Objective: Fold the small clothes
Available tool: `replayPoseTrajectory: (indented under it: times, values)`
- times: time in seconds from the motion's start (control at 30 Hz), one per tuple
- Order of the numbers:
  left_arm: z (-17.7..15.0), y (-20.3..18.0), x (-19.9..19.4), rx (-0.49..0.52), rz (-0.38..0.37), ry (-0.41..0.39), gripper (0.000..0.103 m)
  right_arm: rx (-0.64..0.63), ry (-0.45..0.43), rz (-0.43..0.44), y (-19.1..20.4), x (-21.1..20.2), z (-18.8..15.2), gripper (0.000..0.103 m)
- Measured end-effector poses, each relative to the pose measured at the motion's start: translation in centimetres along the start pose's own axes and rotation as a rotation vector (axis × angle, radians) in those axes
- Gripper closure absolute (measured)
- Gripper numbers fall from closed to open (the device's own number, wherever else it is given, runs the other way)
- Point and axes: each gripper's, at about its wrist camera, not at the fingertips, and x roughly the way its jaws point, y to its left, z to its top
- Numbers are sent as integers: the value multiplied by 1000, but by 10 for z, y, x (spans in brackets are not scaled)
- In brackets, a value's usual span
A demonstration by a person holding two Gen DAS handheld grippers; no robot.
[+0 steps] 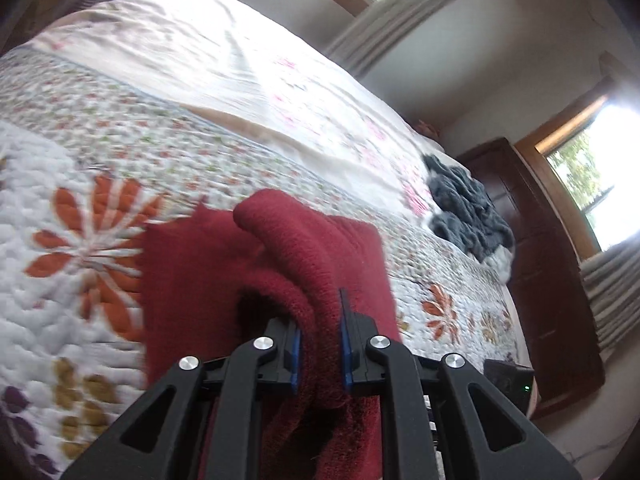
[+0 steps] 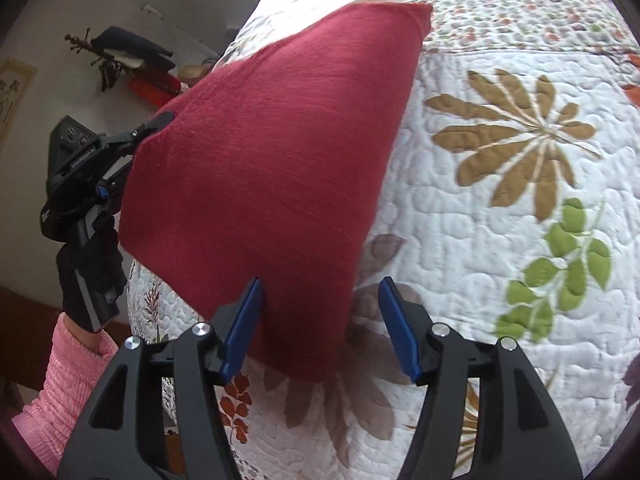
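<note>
**A:** Red knit garment (image 2: 264,184), lifted off the floral quilt (image 2: 500,240) on the bed, one bunched edge pinched in the left tool (image 1: 320,344). Right tool (image 2: 320,320) spread wide at the lower corner, blue pads either side of the cloth, not yet closed. Gloved hand (image 2: 90,276) and pink sleeve (image 2: 64,380) visible at the left tool's grip.

**B:** Best handling from here?

**A:** Probably closing the right tool on that lower corner first, close to the hem. Then both edges raised level, cloth drawn taut, laid flat on the quilt before any crease.

**B:** Risks?

**A:** Thick roll of fabric between the left pads; likely to slip or twist if tugged hard. Slow, even pull advised. Grey crumpled clothes (image 1: 468,212) well apart near the bed's far edge, no obstacle.
</note>
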Motion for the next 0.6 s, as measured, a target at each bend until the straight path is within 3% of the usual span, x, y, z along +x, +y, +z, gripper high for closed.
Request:
replayPoseTrajectory:
  times: [0.1,0.2,0.47,0.6]
  values:
    - [0,29,-6,-34,50,-8,88,-13,13,0,7,3,1,43]
    - [-7,56,2,-99,26,33,88,-4,29,0,12,12,2,43]
    - [-30,76,25,-140,-18,74,87,10,69,-25,30,38,6,37]
    - [-35,79,17,-159,-21,67,83,-20,69,-93,38,41,3,37]
